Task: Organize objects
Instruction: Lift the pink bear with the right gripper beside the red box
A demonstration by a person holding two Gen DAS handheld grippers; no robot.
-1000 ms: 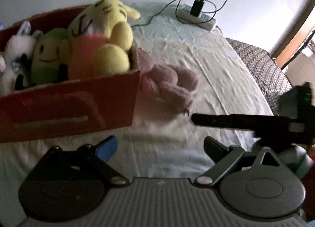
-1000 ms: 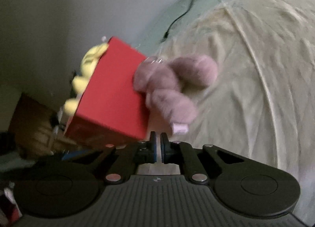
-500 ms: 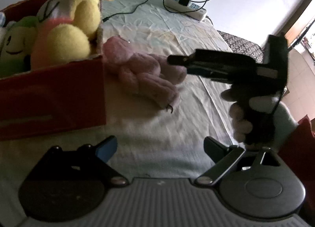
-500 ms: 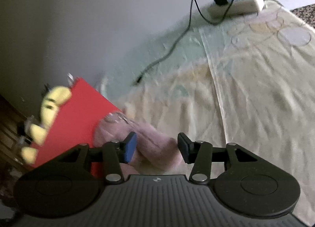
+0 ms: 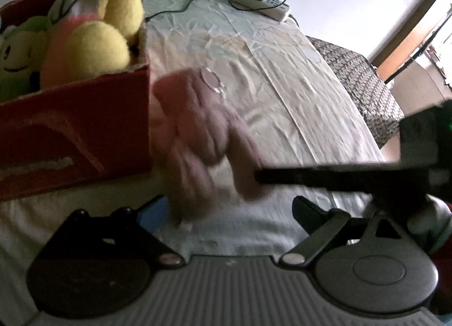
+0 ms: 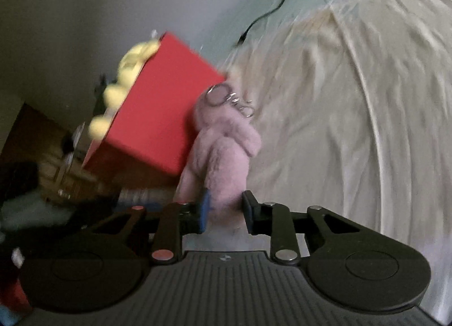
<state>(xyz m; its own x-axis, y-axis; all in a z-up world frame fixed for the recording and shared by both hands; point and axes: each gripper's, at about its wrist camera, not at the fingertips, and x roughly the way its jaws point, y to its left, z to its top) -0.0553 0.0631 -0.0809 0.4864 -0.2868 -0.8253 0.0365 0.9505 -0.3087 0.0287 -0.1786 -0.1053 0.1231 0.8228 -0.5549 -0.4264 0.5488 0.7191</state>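
the bed (image 5: 296,117) fills the room in front of me, covered in a pale wrinkled sheet (image 6: 353,100), with a grey wall (image 6: 84,1) behind it. near the left edge sits a red box (image 5: 76,134), already stuffed with a big yellow plush (image 5: 104,29) and a green one (image 5: 19,54) beside it; both stick up over the rim. at the far end of the bed a white power strip (image 5: 262,4) lies with a black charger plugged in and a thin black cable (image 6: 271,12) trailing across the sheet. just beside the box's right wall is a pink plush toy (image 6: 223,153), blurred in the left camera but clearer in the right one, with a small metal key ring (image 6: 223,97) at its top end next to the box corner. the right gripper (image 6: 224,207) has its fingers closed partway around the lower end of that pink toy, blue pad on one side and black pad on the other, pinching the fur between them. its long dark body reaches in from the right in the left camera's view. the left gripper (image 5: 226,210) hangs low over the sheet with its fingers spread wide and holding nothing, the pink toy's foot just in front of its blue pad.
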